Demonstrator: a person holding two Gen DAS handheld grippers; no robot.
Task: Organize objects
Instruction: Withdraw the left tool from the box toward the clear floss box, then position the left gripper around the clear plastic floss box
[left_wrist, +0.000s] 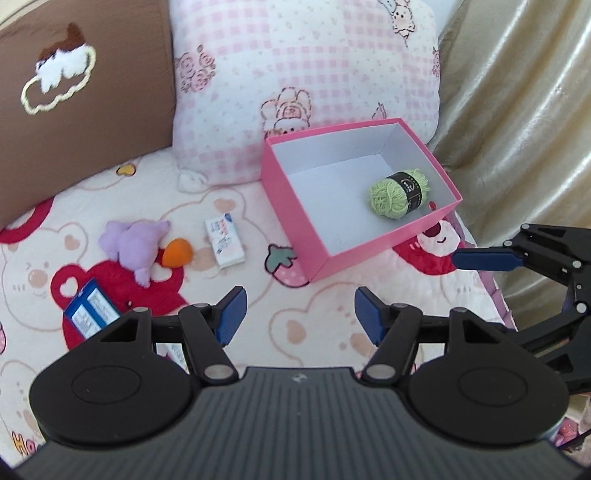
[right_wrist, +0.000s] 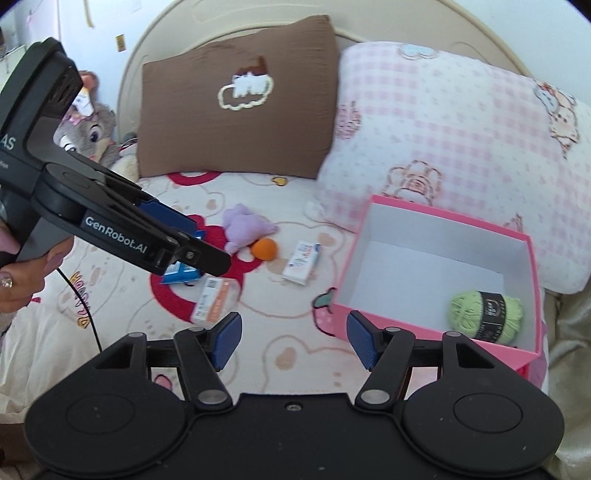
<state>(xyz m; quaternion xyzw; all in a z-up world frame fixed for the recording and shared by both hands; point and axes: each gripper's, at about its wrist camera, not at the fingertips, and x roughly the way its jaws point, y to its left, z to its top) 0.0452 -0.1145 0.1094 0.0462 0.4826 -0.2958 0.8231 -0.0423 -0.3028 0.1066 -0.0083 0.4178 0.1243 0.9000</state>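
A: One item sorted so far, by the look of it: the green yarn ball (left_wrist: 399, 193) lies in the pink box (left_wrist: 295, 221), near its right corner. The box sits on the bed (left_wrist: 325, 306), up against the checked pillow (left_wrist: 295, 74).

B: And the rest?

A: Loose on the blanket, left of the box. A purple plush toy (left_wrist: 133, 245) touching an orange ball (left_wrist: 178, 252); a white carton (left_wrist: 225, 242) just beside them; a blue box (left_wrist: 90, 308) lower left. The right view also shows an orange-and-white packet (right_wrist: 216, 301) next to the blue one.

B: Claws?

A: Left claw (left_wrist: 297, 317) released, holding nothing, hovering above the blanket. Right claw (right_wrist: 293, 339) also released and empty, near the box's front corner.

B: So which step is this?

A: Between picks, I judge. Next move calls for lowering one claw onto a loose item. The white carton is nearest the box, so a fair first choice. Its narrow sides should fit between the pads, though the fisheye bends it and I can't be sure of its lie.

B: Risks?

A: Soft blanket; pads may snag fabric.
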